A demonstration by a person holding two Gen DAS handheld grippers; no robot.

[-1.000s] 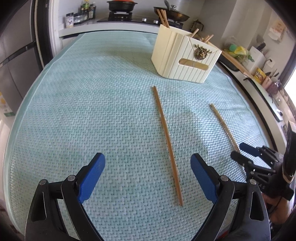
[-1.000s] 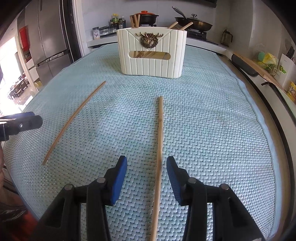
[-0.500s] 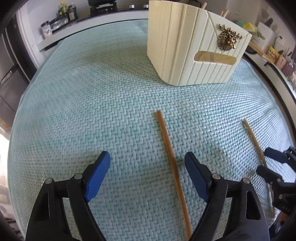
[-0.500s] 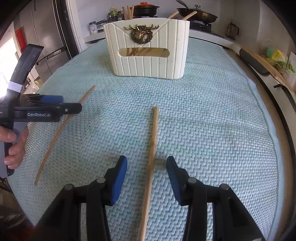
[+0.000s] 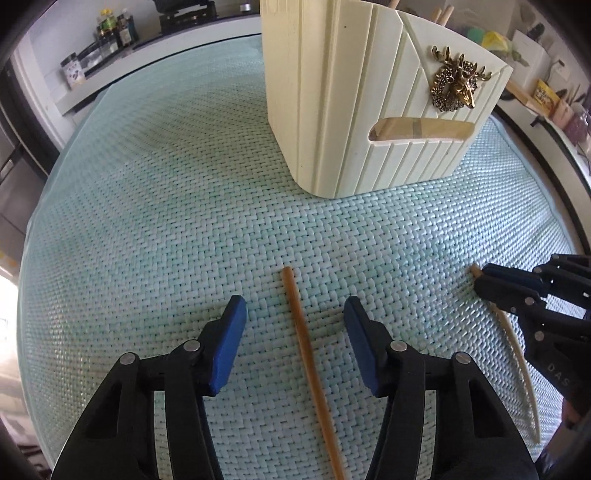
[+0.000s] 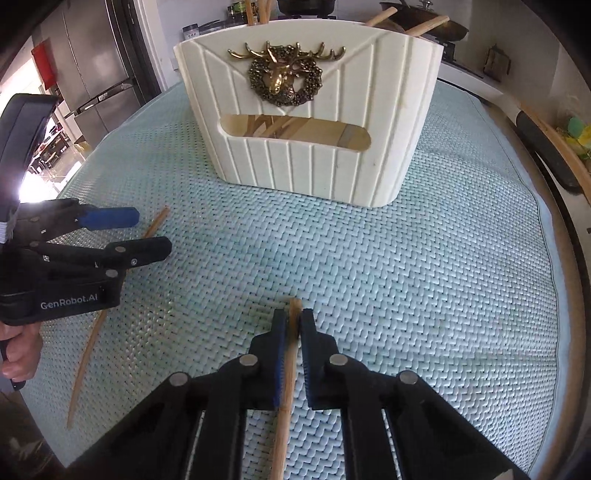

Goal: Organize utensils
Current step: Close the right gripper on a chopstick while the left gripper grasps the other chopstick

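Two wooden chopsticks lie on a woven pale green mat (image 5: 147, 221) in front of a cream utensil holder (image 5: 351, 110) with a brass deer ornament; more sticks stand inside it. My left gripper (image 5: 293, 308) straddles the near chopstick (image 5: 306, 362); its jaws are closing and the blue pads (image 5: 229, 339) stand apart from the stick. In the right wrist view, my right gripper (image 6: 293, 321) is shut on the far end of the other chopstick (image 6: 286, 387), facing the holder (image 6: 314, 166). The left gripper (image 6: 136, 232) shows there over its chopstick (image 6: 86, 350). The right gripper (image 5: 484, 282) appears at the left wrist view's right edge.
A hand (image 6: 18, 350) holds the left gripper's handle. Behind the holder are a stove with pans (image 6: 443, 26) and bottles (image 5: 110, 29). A steel fridge (image 6: 92, 55) stands at the left. A wooden board (image 6: 554, 147) lies along the mat's right edge.
Both grippers slid forward along their chopsticks toward the holder. The right gripper's jaws shut on its chopstick. The left gripper's jaws came closer together around the other one.
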